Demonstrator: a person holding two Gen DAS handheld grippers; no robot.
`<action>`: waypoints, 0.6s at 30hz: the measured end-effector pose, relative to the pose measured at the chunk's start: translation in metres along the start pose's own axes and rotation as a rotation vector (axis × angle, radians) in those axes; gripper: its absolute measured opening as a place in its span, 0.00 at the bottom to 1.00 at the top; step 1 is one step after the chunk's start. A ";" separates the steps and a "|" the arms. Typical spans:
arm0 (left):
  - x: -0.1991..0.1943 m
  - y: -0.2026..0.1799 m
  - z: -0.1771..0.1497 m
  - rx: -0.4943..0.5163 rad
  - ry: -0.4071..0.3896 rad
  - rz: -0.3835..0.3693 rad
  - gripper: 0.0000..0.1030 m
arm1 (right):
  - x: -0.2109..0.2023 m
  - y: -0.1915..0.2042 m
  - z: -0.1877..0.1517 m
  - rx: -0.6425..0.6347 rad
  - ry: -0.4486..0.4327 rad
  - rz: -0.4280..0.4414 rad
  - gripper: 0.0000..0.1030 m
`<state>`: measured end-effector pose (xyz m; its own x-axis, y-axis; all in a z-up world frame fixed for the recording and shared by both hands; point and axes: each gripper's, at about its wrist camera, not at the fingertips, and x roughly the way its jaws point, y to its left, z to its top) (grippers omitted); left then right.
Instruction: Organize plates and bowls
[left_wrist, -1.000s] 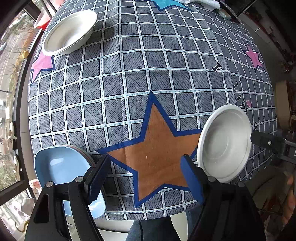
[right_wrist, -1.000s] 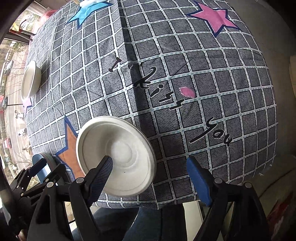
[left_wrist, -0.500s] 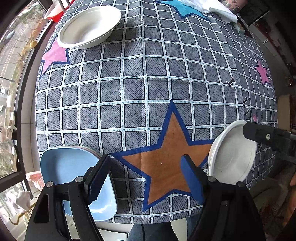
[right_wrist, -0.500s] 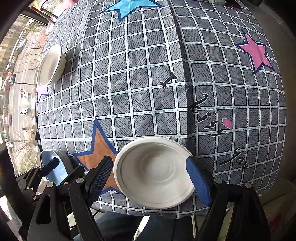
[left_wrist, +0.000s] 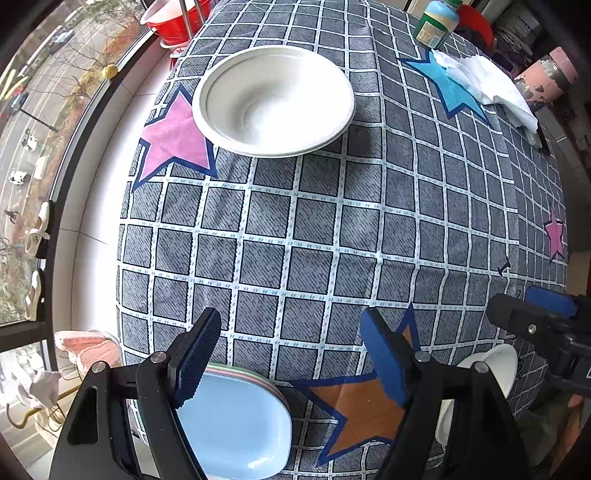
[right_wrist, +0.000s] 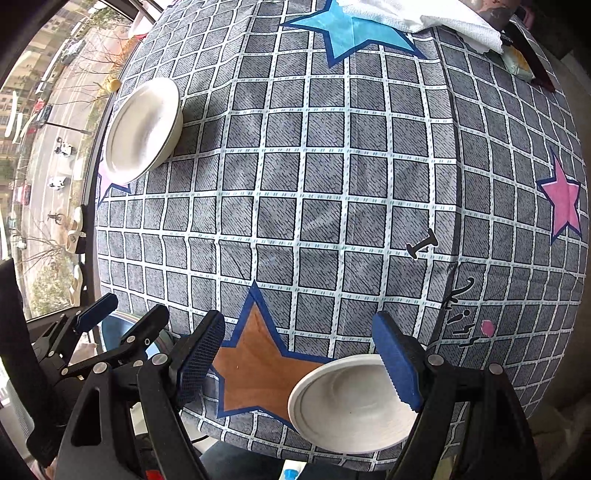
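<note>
A bench draped in a grey checked cloth (left_wrist: 332, 229) printed with stars was pictured from two cameras looking almost straight down. The left hand-held gripper (left_wrist: 291, 356) was seen with its blue pads spread wide and nothing between them, held above the near edge of the bench. Just beneath its left finger, a stack of plates (left_wrist: 236, 417) topped by a pale blue one was shown at the near left corner. A white bowl (left_wrist: 273, 99) was seen at the far left of the cloth, partly covering a pink star (left_wrist: 173, 140). The right hand-held gripper (right_wrist: 299, 354) was likewise shown spread and empty, above an orange star (right_wrist: 255, 373). A second white bowl (right_wrist: 351, 402) was pictured at the near edge, partly hidden behind the right finger. A folded white towel (left_wrist: 484, 88) and a green-labelled bottle (left_wrist: 437, 22) were seen at the far right.
</note>
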<state>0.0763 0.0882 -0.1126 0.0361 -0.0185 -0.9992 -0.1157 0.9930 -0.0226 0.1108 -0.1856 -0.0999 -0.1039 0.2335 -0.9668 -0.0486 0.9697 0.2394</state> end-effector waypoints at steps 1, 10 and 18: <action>-0.002 0.006 0.009 -0.017 -0.011 0.006 0.78 | 0.002 0.005 0.007 -0.011 -0.002 -0.002 0.80; 0.000 0.043 0.107 -0.139 -0.096 0.064 0.78 | 0.014 0.050 0.080 -0.065 -0.032 0.017 0.80; 0.032 0.064 0.187 -0.101 -0.115 0.157 0.78 | 0.032 0.085 0.136 -0.053 -0.071 0.044 0.80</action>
<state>0.2554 0.1727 -0.1400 0.1222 0.1549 -0.9804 -0.2272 0.9659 0.1243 0.2383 -0.0863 -0.1227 -0.0370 0.2825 -0.9586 -0.0982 0.9535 0.2848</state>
